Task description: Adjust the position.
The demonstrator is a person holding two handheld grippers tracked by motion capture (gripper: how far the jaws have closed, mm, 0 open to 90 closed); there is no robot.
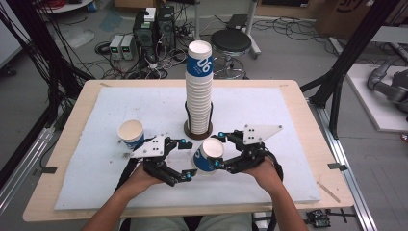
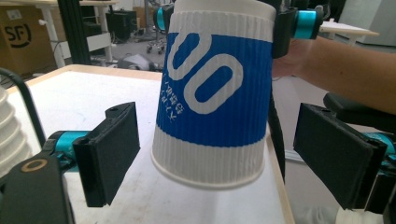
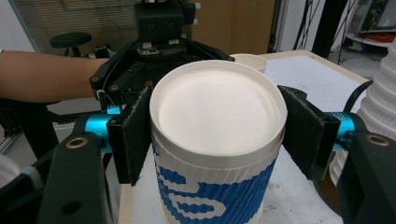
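Note:
A white-and-blue ribbed paper cup [image 1: 204,160] hangs tilted above the white mat, with my right gripper [image 1: 219,149] shut on it just below the rim. In the right gripper view both pads [image 3: 134,136] press the cup [image 3: 217,107], whose mouth faces the camera. My left gripper [image 1: 186,160] stands open around the cup's lower end. In the left gripper view the cup [image 2: 215,93] sits between the jaws of the left gripper [image 2: 224,158] with a gap on each side. A tall stack of the same cups [image 1: 198,91] rises at the middle of the table.
A single upright cup [image 1: 131,134] stands on the mat to the left of my left gripper. The stack sits in a dark round holder [image 1: 197,129]. The white mat [image 1: 269,110] covers most of the wooden table [image 1: 67,144]. Cables and equipment boxes lie on the floor beyond.

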